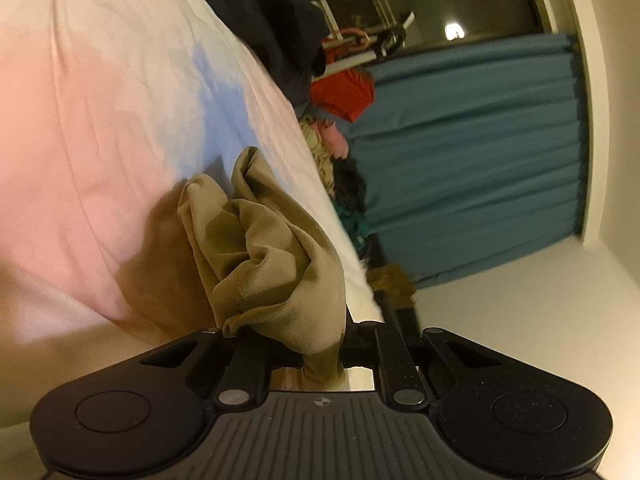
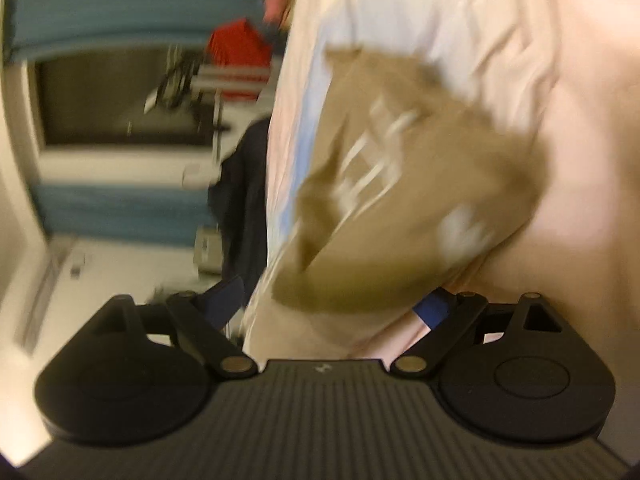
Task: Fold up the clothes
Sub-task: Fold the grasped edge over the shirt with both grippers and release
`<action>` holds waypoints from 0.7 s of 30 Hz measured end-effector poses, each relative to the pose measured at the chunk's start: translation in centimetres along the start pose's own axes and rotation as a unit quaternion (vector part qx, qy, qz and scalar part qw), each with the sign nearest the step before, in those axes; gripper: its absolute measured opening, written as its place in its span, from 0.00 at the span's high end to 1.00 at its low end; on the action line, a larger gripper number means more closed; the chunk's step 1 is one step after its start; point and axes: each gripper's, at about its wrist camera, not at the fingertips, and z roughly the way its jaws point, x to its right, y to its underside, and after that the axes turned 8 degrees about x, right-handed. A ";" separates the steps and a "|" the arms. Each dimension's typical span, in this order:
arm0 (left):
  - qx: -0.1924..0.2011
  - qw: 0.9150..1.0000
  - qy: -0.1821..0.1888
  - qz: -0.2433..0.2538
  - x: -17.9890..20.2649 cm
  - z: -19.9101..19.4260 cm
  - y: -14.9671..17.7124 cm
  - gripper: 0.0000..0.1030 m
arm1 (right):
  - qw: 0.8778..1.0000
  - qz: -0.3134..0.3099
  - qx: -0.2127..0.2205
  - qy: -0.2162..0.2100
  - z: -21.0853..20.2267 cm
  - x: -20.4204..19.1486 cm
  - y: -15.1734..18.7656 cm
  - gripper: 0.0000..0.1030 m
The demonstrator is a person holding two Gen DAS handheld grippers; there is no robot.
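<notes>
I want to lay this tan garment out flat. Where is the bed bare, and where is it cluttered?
Bare sheet spreads from the tan garment, which the left gripper pinches, toward the dark clothing. Crowded: the bed's edge by the teal curtain, with red clothing and more piled there.

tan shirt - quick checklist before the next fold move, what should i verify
1. Left gripper shut on the tan shirt: ok, cloth is bunched between its fingers.
2. Right gripper open and free: ok, blue fingertips spread wide, nothing pinched.
3. Shirt lies flat on the bedsheet: not ok, crumpled near the left gripper.
4. Right gripper lined up with a shirt edge: cannot tell, the right wrist view is blurred.
5. Fold area free of other clothes: cannot tell; a dark garment sits at the bed's edge.
</notes>
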 end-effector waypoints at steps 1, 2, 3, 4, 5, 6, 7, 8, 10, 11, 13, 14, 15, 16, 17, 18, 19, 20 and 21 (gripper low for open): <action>0.005 1.000 0.002 -0.004 0.1 -0.1 -0.3 0.86 | 1.000 0.002 0.012 0.009 -0.2 0.1 -0.2 0.21; 0.010 1.000 0.004 -0.008 0.2 -0.1 -0.8 0.86 | 1.000 0.004 0.023 0.019 -0.4 0.2 -0.5 0.25; 0.014 1.000 0.004 -0.010 0.3 0.0 -1.0 0.86 | 0.999 0.002 0.033 0.031 -0.5 0.3 -0.5 0.25; 0.016 1.000 0.003 -0.011 0.3 -0.3 -0.9 0.86 | 0.999 0.004 0.037 0.037 -0.6 0.6 -0.6 0.27; 0.015 1.000 0.001 -0.011 0.3 -0.4 -0.9 0.86 | 0.998 0.006 0.038 0.044 -0.4 0.7 -0.7 0.35; 0.014 1.000 -0.002 -0.010 0.3 -0.5 -0.9 0.86 | 0.998 0.008 0.038 0.050 -0.3 0.9 -0.8 0.38; 0.014 1.000 -0.005 -0.009 0.4 -0.5 -0.8 0.86 | 0.998 0.006 0.041 0.052 -0.4 0.9 -1.0 0.44; 0.013 1.000 -0.007 -0.007 0.4 -0.5 -0.8 0.86 | 0.998 0.003 0.045 0.053 -0.4 0.8 -1.1 0.54; 0.008 1.000 -0.011 -0.002 0.7 -0.7 -0.8 0.86 | 0.997 -0.023 0.052 0.058 -0.7 0.2 -1.3 0.65; 0.003 1.000 -0.014 0.003 0.9 -1.0 -0.9 0.86 | 0.996 -0.034 0.055 0.059 -0.9 -0.3 -1.3 0.71; -0.006 1.000 -0.022 0.019 1.3 -1.8 -1.0 0.86 | 0.995 -0.048 0.065 0.054 -1.8 -1.2 -1.3 0.75; -0.012 0.999 -0.023 0.023 1.7 -2.5 -1.2 0.86 | 0.995 -0.054 0.068 0.052 -2.3 -1.7 -1.3 0.76; -0.017 0.999 -0.022 0.022 2.1 -3.1 -1.4 0.86 | 0.995 -0.055 0.066 0.046 -3.0 -2.3 -1.3 0.77; -0.022 0.999 -0.021 0.021 2.5 -3.7 -1.6 0.86 | 0.995 -0.059 0.064 0.040 -3.9 -3.0 -1.1 0.77; -0.029 0.999 -0.020 0.017 2.9 -4.2 -1.8 0.86 | 0.995 -0.066 0.064 0.035 -4.9 -3.7 -1.0 0.77; -0.038 0.999 -0.019 0.013 3.5 -4.5 -1.9 0.86 | 0.994 -0.077 0.067 0.031 -5.9 -4.4 -0.7 0.77; -0.047 0.999 -0.018 0.008 4.0 -4.9 -2.1 0.86 | 0.993 -0.088 0.069 0.028 -7.1 -4.8 -0.4 0.77; -0.057 0.998 -0.022 0.006 4.6 -5.1 -2.1 0.86 | 0.993 -0.095 0.071 0.026 -8.0 -5.3 -0.3 0.77; -0.069 0.997 -0.028 0.004 5.3 -5.1 -2.1 0.86 | 0.992 -0.097 0.073 0.024 -9.0 -5.7 -0.3 0.77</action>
